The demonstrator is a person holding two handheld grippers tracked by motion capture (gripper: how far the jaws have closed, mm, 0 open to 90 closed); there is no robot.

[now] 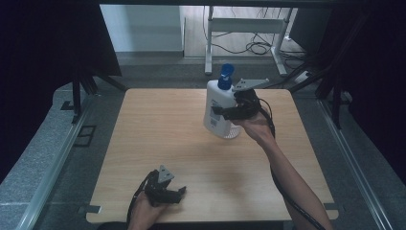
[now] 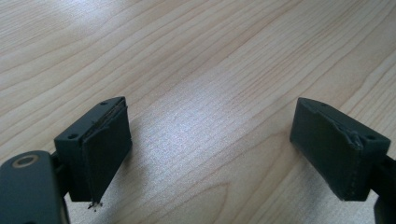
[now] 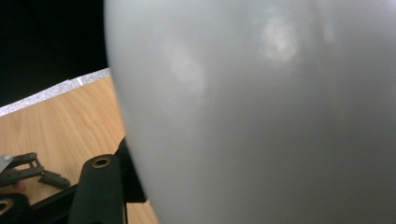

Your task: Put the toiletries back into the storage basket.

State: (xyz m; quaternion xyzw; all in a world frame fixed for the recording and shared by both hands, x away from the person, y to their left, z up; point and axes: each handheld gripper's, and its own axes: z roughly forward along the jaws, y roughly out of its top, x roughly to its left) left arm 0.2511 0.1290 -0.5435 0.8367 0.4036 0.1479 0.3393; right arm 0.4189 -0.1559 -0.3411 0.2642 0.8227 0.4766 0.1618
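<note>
A white bottle (image 1: 218,108) with a blue cap (image 1: 225,76) hangs tilted above the far right part of the wooden table (image 1: 163,134). My right gripper (image 1: 224,112) is shut on the bottle's body from its right side. In the right gripper view the bottle's white wall (image 3: 261,116) sits very close to the camera, and one black finger (image 3: 99,189) shows at the lower left. My left gripper (image 1: 178,194) rests near the front edge, jaws open and pointing right. In the left gripper view the left gripper (image 2: 210,154) has only bare wood between its pads.
A small clear cup (image 1: 231,131) stands on the table just below and behind the bottle's base. Dark curtains flank the table on both sides. A white desk frame (image 1: 244,28) and cables lie on the floor beyond the far edge.
</note>
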